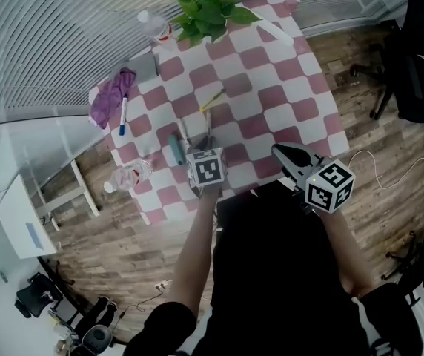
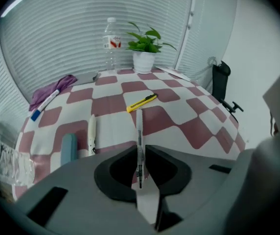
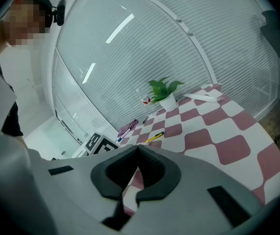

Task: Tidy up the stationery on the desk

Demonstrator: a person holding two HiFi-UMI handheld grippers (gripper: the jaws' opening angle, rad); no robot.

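My left gripper (image 1: 206,154) hangs over the near edge of the pink-and-white checked table (image 1: 271,73), shut on a thin clear pen (image 2: 139,136) that sticks out forward between its jaws. On the cloth beyond it lie a yellow utility knife (image 2: 142,102), a white pen (image 2: 91,133) and a teal eraser-like block (image 2: 68,148). A blue-capped marker (image 2: 44,104) rests on a purple cloth (image 2: 57,84) at the far left. My right gripper (image 1: 285,153) is at the table's near right edge, shut, with nothing between its jaws (image 3: 137,148).
A potted plant (image 1: 206,10) and an upright water bottle (image 2: 110,43) stand at the far edge. A second plastic bottle (image 1: 129,175) lies at the near left corner. A white object (image 3: 203,98) lies at the far right corner. An office chair (image 1: 412,65) stands on the wooden floor to the right.
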